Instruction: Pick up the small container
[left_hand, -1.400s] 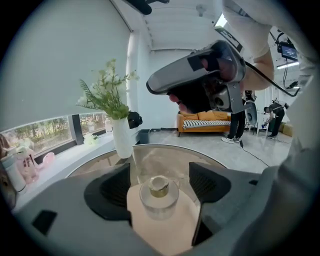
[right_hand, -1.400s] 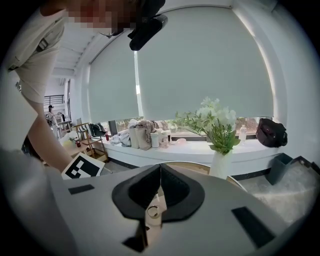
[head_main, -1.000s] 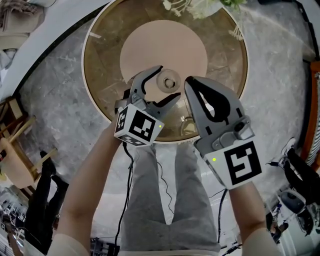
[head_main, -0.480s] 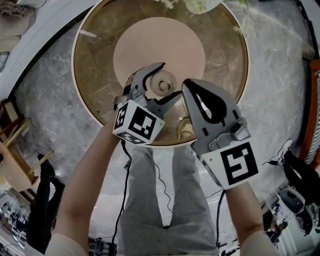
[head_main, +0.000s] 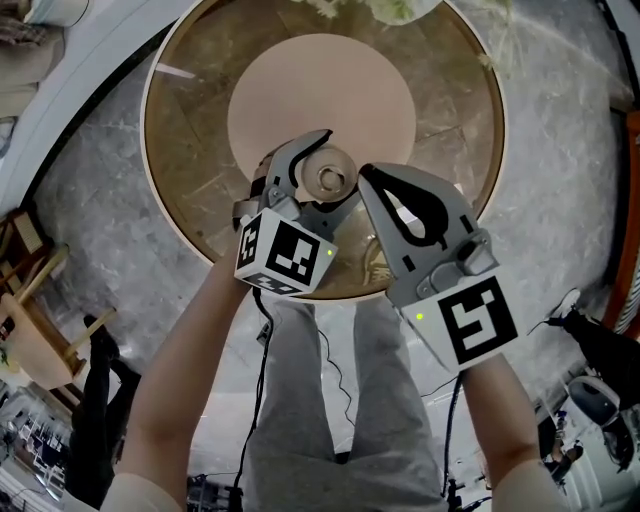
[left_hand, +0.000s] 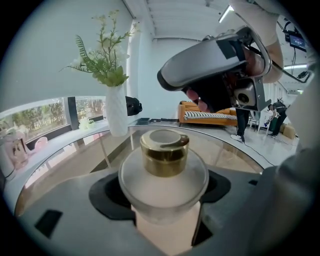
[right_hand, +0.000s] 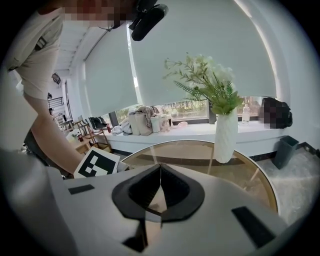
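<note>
- The small container stands on the round bench, between the jaws of the left hand-held gripper, which looks released and is not yet pinching.
- The right hand-held gripper is clenched on nothing, just beside it.
- The grasp seems to be the step in hand; next comes an even squeeze, then a lift.

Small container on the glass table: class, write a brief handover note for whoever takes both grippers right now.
Left gripper: jaws open on either side of the small container, not clamped.
Right gripper: jaws shut, empty, beside the left one.
Small container: upright on the round table.
Done: left jaws placed around it.
Left: close the left jaws, then lift.
</note>
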